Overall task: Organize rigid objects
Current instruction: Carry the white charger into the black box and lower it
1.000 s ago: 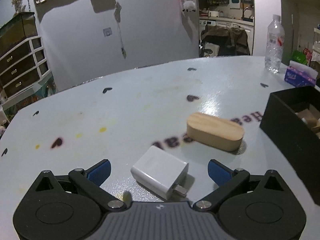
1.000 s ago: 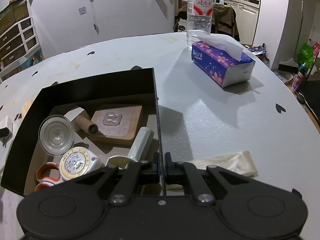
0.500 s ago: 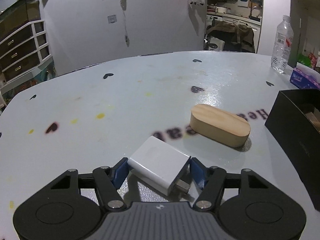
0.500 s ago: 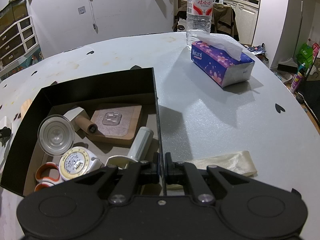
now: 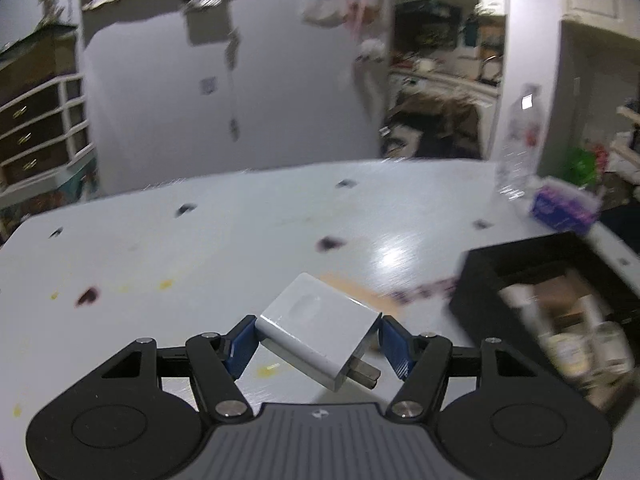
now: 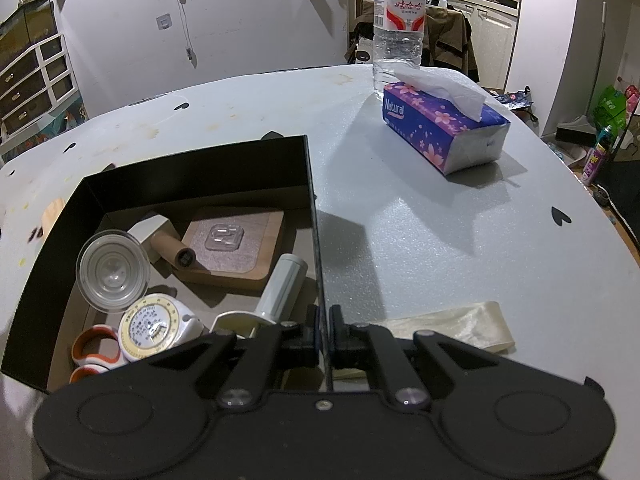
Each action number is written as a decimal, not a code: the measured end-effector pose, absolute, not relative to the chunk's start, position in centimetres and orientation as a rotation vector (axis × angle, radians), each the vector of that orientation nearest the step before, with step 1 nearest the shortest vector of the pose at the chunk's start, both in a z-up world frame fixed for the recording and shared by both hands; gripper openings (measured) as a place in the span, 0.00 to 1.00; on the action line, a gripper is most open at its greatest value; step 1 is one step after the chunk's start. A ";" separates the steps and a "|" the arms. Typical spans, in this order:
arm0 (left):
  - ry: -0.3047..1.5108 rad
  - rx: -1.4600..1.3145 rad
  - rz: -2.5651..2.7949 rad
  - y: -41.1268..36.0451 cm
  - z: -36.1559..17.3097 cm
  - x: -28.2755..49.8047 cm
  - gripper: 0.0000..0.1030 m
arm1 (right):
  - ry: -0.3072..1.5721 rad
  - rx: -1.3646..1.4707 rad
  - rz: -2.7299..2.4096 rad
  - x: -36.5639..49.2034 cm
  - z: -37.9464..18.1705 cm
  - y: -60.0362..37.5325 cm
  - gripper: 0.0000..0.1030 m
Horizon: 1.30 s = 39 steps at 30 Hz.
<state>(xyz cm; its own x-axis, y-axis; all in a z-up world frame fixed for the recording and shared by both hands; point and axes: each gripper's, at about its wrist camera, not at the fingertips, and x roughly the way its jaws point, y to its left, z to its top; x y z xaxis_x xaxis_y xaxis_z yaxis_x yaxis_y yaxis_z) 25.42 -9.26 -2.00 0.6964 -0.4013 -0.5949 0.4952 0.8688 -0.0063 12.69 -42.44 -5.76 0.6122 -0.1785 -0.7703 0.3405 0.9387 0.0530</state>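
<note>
My left gripper [image 5: 318,344] is shut on a white charger plug [image 5: 316,332], its blue pads pressing both sides, and holds it tilted above the table. A wooden oval block [image 5: 360,292] lies blurred just behind it. The black box [image 5: 480,280] stands to the right. My right gripper [image 6: 325,332] is shut on the thin right wall of the black box [image 6: 200,172]. Inside lie a clear round lid [image 6: 112,276], a tape measure [image 6: 154,328], orange-handled scissors [image 6: 96,350], a wooden board [image 6: 236,244], a cardboard tube [image 6: 174,250] and a white cylinder [image 6: 284,284].
A purple tissue pack [image 6: 444,128] and a water bottle [image 6: 398,24] stand at the far right of the pale table [image 6: 440,232]. A cream ribbon strip [image 6: 452,328] lies right of the box, close to my right gripper.
My left gripper closed on the white charger, then lifted it off the table and swung right toward the box. The right gripper and the box have not moved.
</note>
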 end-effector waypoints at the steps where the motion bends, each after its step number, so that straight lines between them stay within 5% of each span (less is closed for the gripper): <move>1: 0.612 0.154 -0.526 -9.9 -1.4 25.0 0.64 | 0.862 0.202 -0.301 12.7 -5.8 -42.4 0.05; 10: 0.569 0.126 -0.765 -17.3 1.6 22.7 0.64 | 0.859 0.205 -0.293 12.6 -5.8 -42.5 0.05; 23: 0.746 0.312 -1.013 -30.7 -2.0 24.6 0.64 | 0.863 0.200 -0.282 12.7 -5.7 -42.6 0.05; 39: 0.834 0.362 -1.098 -35.0 -5.5 27.2 0.68 | 0.880 0.215 -0.285 12.9 -5.7 -42.8 0.06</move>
<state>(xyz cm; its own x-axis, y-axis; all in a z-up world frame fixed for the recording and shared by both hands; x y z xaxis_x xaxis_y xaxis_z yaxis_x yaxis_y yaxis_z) 27.24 -35.01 -5.46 0.2002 -0.6349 -0.7462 0.8892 0.4375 -0.1336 12.93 -42.75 -5.71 0.6032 -0.1558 -0.7822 0.3314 0.9410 0.0681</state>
